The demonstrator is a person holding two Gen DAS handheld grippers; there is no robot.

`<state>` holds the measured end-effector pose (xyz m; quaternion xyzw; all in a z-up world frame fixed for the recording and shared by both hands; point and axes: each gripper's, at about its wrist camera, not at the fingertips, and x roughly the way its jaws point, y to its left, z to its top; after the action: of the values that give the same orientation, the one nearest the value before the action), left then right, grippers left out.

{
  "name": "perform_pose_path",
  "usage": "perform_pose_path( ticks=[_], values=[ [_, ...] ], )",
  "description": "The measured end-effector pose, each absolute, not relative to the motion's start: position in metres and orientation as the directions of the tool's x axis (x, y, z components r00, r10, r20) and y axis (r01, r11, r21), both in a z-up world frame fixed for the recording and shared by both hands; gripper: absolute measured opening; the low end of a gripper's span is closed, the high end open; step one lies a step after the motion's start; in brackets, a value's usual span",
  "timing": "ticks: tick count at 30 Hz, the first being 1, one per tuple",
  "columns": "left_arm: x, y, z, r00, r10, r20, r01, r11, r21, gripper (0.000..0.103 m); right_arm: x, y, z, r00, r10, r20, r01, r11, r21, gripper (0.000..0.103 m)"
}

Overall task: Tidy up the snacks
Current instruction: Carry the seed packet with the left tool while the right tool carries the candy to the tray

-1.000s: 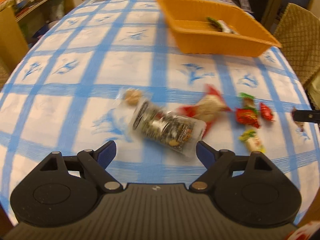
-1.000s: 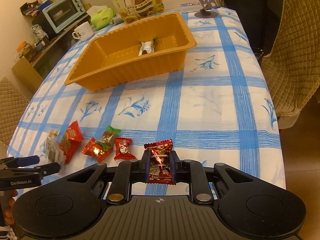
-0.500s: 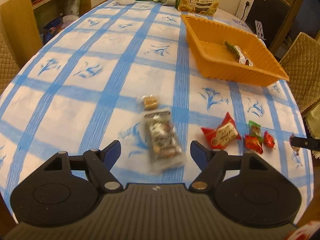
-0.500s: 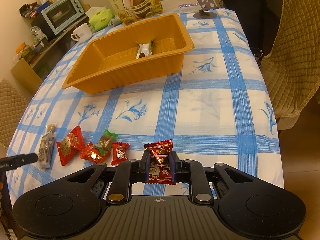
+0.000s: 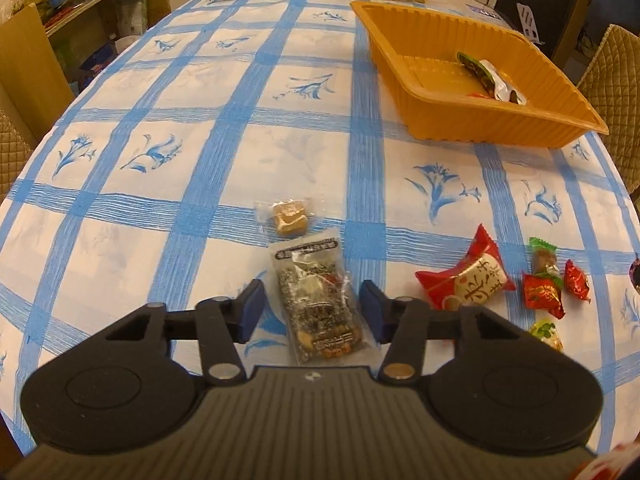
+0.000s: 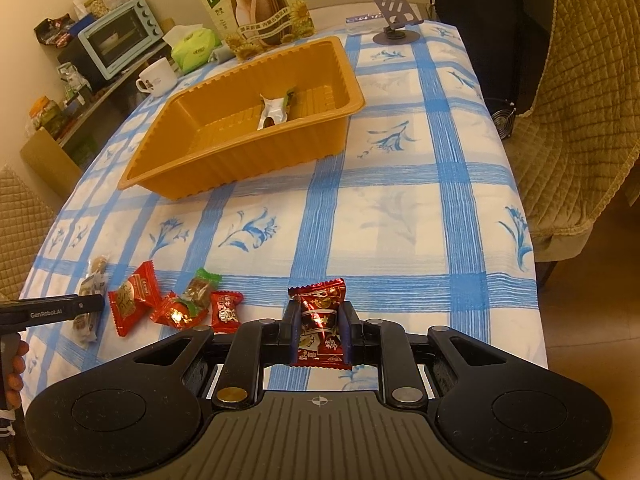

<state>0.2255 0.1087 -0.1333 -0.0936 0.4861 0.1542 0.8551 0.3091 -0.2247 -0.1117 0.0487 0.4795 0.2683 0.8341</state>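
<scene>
Left wrist view: our left gripper fingers stand released astride the clear nut packet on the table, its long axis along them; our right gripper grasps a red candy.

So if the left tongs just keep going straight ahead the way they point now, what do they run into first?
The clear nut-bar packet, which already lies between the open left tongs. Straight beyond it sits the small wrapped biscuit; past that the line looks like bare tablecloth, though depth is hard to judge.
</scene>
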Motion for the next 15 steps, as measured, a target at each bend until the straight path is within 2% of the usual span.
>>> perform_pose_path(
  ticks=[1, 3, 15],
  values=[
    [0.226, 0.107, -0.134, 0.476, 0.175, -0.862, -0.352, 0.936, -0.004, 0.038, 0.309, -0.225, -0.111, 0.397, 0.496, -0.772, -0.403, 0.850, 0.338, 0.020],
    [0.225, 0.104, -0.135, 0.478, 0.186, -0.859, -0.348, 0.937, 0.009, 0.036, 0.309, -0.224, -0.110, 0.399, 0.499, -0.770, -0.408, 0.848, 0.338, 0.020],
    [0.204, 0.106, -0.114, 0.510, 0.181, -0.841, -0.360, 0.933, -0.018, 0.034, 0.309, -0.222, -0.102, 0.409, 0.515, -0.753, -0.433, 0.836, 0.337, 0.020]
  ],
)
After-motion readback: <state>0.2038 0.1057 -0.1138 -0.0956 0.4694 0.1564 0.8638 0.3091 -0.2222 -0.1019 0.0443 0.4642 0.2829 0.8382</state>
